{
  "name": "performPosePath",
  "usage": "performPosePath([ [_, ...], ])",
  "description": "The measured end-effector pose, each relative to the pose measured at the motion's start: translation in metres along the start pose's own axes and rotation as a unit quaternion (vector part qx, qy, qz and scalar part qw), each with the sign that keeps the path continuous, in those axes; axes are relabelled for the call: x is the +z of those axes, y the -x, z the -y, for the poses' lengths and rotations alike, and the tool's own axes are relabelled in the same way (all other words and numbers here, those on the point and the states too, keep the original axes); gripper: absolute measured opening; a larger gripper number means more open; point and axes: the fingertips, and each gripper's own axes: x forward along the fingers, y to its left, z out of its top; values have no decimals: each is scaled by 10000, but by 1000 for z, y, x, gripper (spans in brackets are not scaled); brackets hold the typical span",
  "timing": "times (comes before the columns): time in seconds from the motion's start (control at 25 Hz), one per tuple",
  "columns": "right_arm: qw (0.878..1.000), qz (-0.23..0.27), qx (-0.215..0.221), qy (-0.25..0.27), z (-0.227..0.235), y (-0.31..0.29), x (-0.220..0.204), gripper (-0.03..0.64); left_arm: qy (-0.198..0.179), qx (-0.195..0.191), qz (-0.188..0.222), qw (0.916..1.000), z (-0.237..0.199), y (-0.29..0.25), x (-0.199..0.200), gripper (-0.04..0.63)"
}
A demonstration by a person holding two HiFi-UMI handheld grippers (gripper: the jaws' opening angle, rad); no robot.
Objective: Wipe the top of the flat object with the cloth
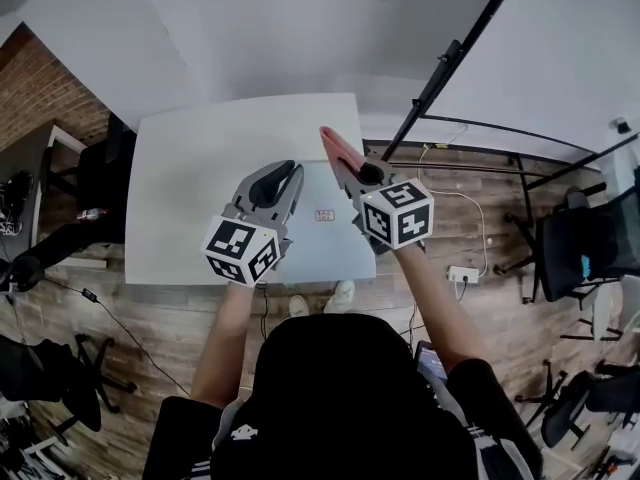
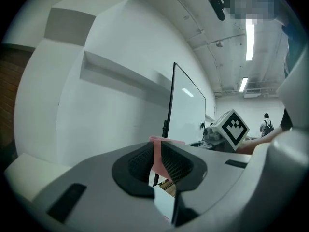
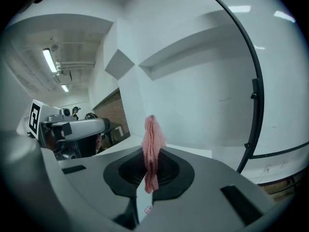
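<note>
A pale flat sheet (image 1: 318, 236) with a small red label lies near the front edge of the white table (image 1: 190, 188). My right gripper (image 1: 362, 173) is raised above it, shut on a pink cloth (image 1: 336, 144) that sticks out ahead of the pads. In the right gripper view the cloth (image 3: 150, 129) is pinched upright in the right gripper (image 3: 151, 153). My left gripper (image 1: 288, 171) hangs beside it, apart from the cloth. Its jaws stand a narrow slit apart, and the left gripper (image 2: 155, 151) shows pink cloth (image 2: 158, 158) through that slit, with no grip that I can see.
A black stand with slanted poles (image 1: 450, 68) rises right of the table. Office chairs (image 1: 590, 248) and a power strip (image 1: 462, 274) sit on the wooden floor. A dark chair (image 1: 100, 173) stands at the table's left. A whiteboard (image 2: 188, 110) stands ahead.
</note>
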Motion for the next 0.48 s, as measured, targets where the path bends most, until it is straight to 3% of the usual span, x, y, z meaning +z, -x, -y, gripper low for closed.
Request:
performPosePath([
  [0.2,9992,388,29,129,-9,16,29,44,-670,148,102,9976,12,1,31,28],
  [0.48,9969,759,50,217,-24,37,55,44,-816,141,186,9964,28,4,56,12],
])
